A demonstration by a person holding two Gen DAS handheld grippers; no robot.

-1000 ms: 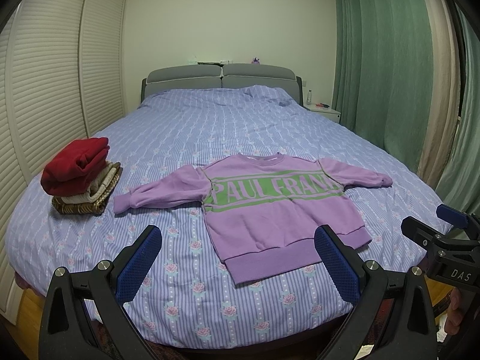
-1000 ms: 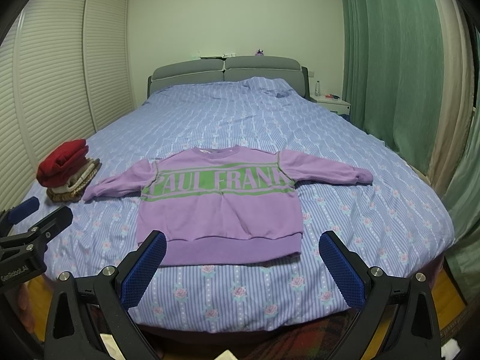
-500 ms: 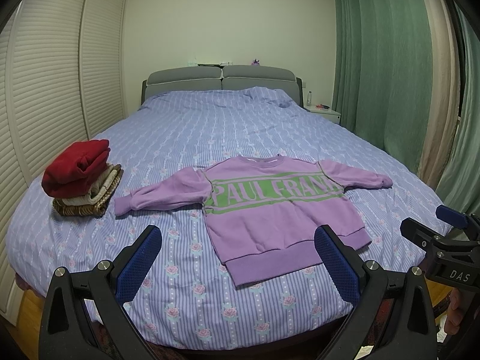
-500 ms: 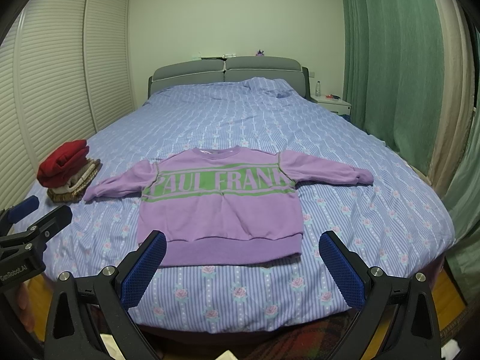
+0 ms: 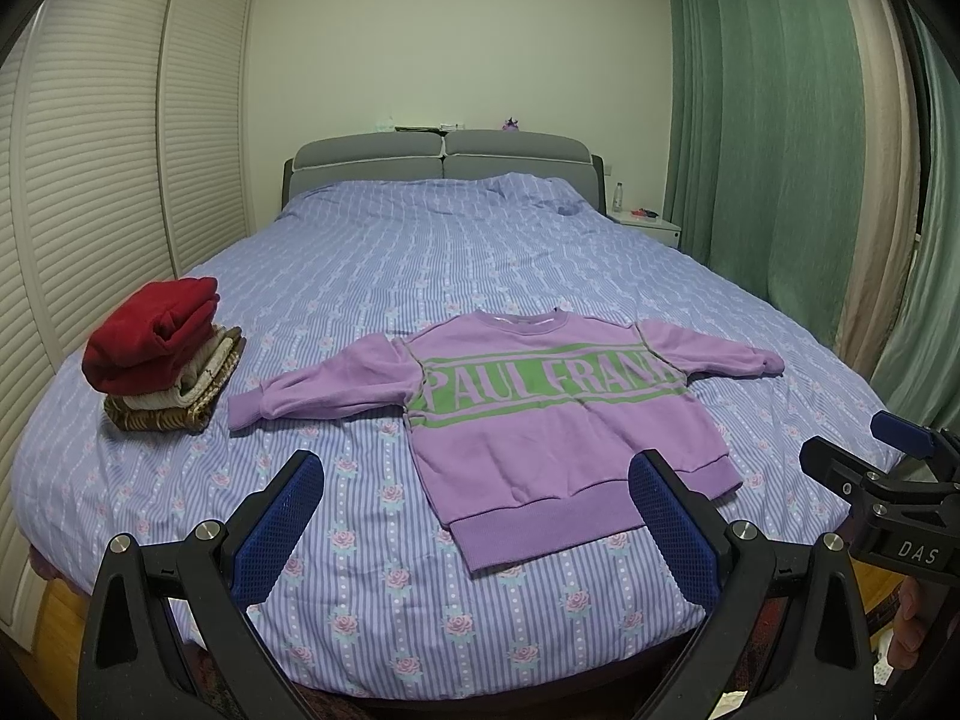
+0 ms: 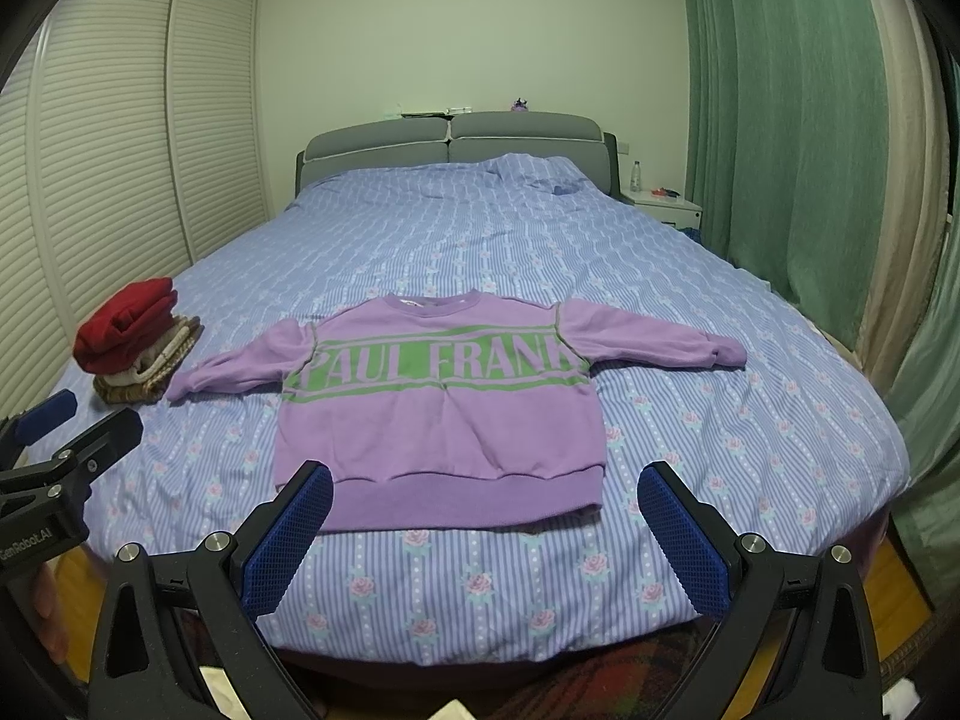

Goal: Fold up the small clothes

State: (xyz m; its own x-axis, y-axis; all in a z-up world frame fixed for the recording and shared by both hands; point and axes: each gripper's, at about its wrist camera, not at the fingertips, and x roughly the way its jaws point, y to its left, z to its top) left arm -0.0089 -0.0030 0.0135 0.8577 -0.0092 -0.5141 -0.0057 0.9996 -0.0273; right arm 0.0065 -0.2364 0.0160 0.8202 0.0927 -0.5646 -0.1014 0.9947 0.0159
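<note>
At the foot of the bed, the right gripper is held with its jaws wide apart and nothing between them, and the left gripper beside it is likewise spread and empty; neither touches cloth. Just beyond the blue pads, the sweater is laid flat and face up near the bed's near edge, hem toward the grippers, collar away, both sleeves stretched out sideways. To the left, well apart from it, a stack of folded clothes is set on the sheet. The fold is judged not yet begun, and the sleeves are probably to be taken first. For a clean result, each cuff is best pinched at its very end, with only the sleeve layer caught and none of the sheet beneath, then carried across the chest so that it lies flat along the green band. The body is then best gripped at both hem corners together and lifted evenly toward the collar, so that no skew or bunching is produced.
</note>
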